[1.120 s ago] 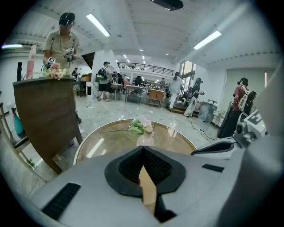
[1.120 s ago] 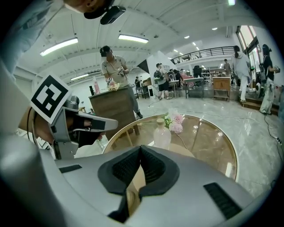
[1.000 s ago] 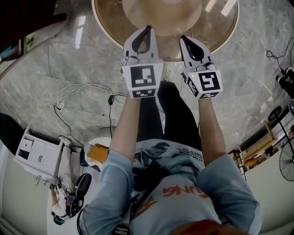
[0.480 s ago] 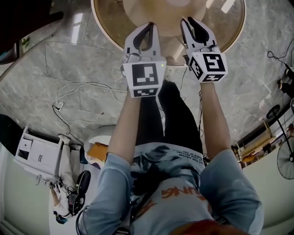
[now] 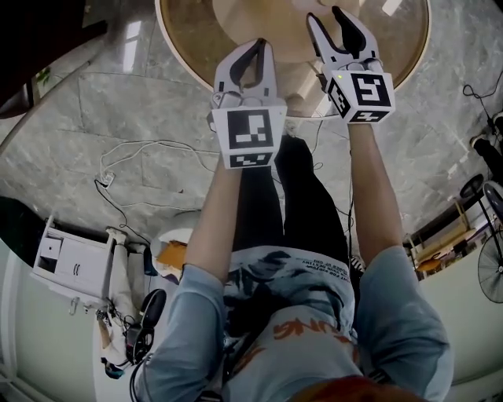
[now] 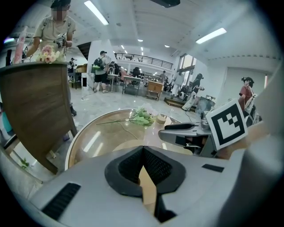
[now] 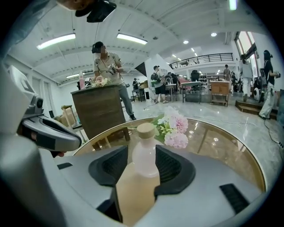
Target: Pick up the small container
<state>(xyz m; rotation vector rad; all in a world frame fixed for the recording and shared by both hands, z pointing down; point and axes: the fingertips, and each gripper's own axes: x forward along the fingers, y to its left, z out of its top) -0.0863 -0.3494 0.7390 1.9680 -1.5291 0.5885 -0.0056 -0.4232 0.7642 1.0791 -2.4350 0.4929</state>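
Observation:
The small container is a pale translucent bottle (image 7: pixel 145 138) with a tan cap, upright on the round glass table (image 7: pixel 213 146). In the right gripper view it shows in the gap between my right gripper's (image 7: pixel 143 163) jaws, which are opening; the pads stand apart from it. In the head view the right gripper (image 5: pixel 336 17) reaches over the table's near rim, and the bottle is out of frame. My left gripper (image 5: pixel 254 49) hovers at the table edge (image 5: pixel 177 49), shut and empty, its pads (image 6: pixel 133 164) meeting at the tips.
Pink flowers (image 7: pixel 178 128) lie just behind the bottle. Green-stemmed flowers (image 6: pixel 138 117) and a small beige object (image 6: pixel 160 119) rest further across the glass. A dark wooden stand (image 7: pixel 100 111) rises beyond the table. Cables (image 5: pixel 141 157) trail over the marble floor. People stand in the background.
My right gripper has moved forward over the table and its jaws have spread apart. The left gripper has barely shifted.

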